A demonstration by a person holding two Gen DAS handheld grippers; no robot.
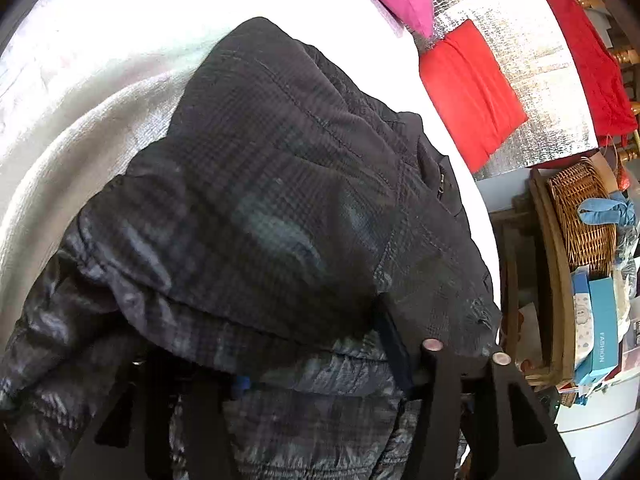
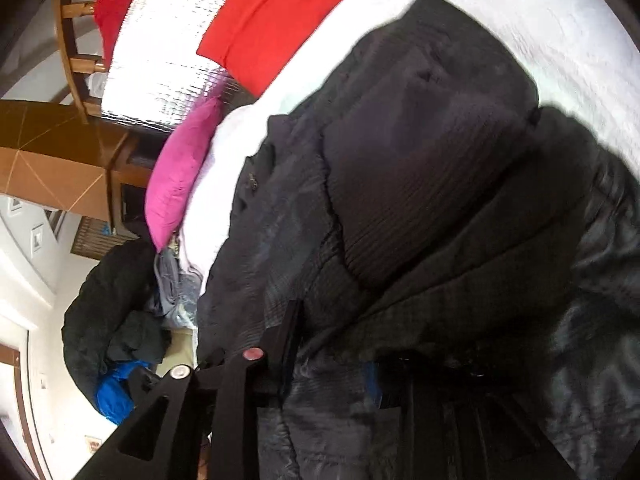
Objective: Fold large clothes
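Nearest the lens in both wrist views, the dark quilted jacket (image 1: 288,200) is bunching over the fingers of each hand-held gripper. In the left wrist view, the left hand-held gripper (image 1: 280,380) is lying partly buried: one finger is showing at the right, the other is only a dark outline under the cloth, and fabric is passing between them, so it is apparently pinching the jacket, though the closure itself is hidden. In the right wrist view, the right hand-held gripper (image 2: 332,364) is likewise wrapped in cloth, with one finger visible at the left and the opposite one lost in shadow; whether it is clamping cannot be told.

The jacket (image 2: 420,184) is resting on the white bed cover (image 1: 100,80), doubled over itself in a loose mound with its shiny lining (image 1: 60,340) exposed near the cameras. As a judgement, folding is under way but unfinished: one layer is overlapping, the edges are not squared, and flattening is remaining. Red cushions (image 1: 472,96) and a pink cushion (image 2: 180,172) are lying well beyond.
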